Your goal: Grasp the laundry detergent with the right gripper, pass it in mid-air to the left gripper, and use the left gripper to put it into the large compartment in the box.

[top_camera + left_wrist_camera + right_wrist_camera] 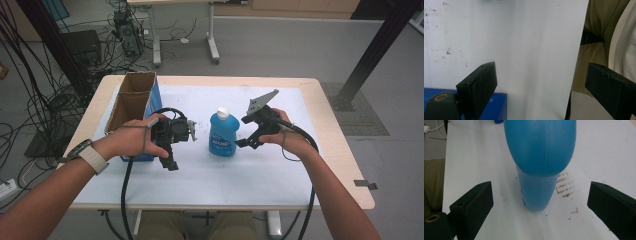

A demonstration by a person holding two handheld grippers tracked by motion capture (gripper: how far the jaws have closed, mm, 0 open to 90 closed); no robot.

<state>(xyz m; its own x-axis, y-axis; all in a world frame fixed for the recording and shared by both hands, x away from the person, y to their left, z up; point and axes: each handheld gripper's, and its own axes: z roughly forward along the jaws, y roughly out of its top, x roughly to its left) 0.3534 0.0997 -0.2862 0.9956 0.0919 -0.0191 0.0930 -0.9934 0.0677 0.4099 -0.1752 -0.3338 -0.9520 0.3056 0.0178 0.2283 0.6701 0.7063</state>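
High view: a person sits at a white-topped table (280, 170), forearms reaching in from the bottom edge, a black two-jaw gripper in each hand. A blue bottle (223, 134) with a white cap stands upright near the middle of the table, between the two grippers. The right gripper (245, 142) sits just to the right of the bottle, its jaws pointing toward the bottle's lower half without touching it. The left gripper (170, 161) is to the left of the bottle, a little apart, jaws angled down toward the tabletop. Behind the left hand an open cardboard box (131, 100) with a blue side stands at the table's left edge. Right gripper view: the jaws are spread wide, with the bottle (539, 157) straight ahead and bare table on either side. Left gripper view: the jaws are spread wide over the white tabletop, holding nothing.
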